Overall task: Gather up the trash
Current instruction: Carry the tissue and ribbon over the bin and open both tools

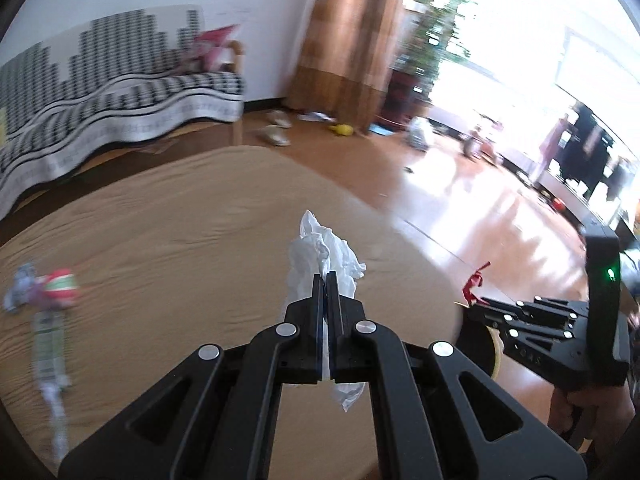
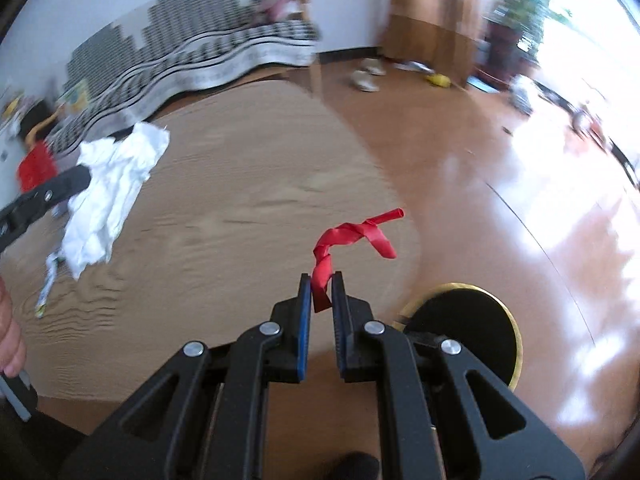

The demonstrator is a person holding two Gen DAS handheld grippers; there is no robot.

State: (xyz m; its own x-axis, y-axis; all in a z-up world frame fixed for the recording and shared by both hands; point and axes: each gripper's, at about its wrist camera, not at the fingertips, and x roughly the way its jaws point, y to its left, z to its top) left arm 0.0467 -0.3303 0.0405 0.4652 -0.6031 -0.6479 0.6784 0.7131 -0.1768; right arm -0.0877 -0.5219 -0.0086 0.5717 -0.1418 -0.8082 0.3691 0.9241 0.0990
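Tissue (image 1: 320, 256), white and crumpled, is pinched in the left gripper (image 1: 328, 280), whose jaws are pressed together on it above the tan worktop (image 1: 180, 240). A blurred red-and-green wrapper (image 1: 60, 286) lies on the worktop at far left; its print cannot be read. The right gripper (image 1: 476, 304) shows at the right edge, with faint letters on its body too small to read.

From the right wrist, the right gripper (image 2: 321, 280) has its jaws nearly closed on one end of a twisted red strip (image 2: 352, 240), held over the worktop's edge. A round black bin (image 2: 464, 328) with a yellowish rim stands on the floor below.
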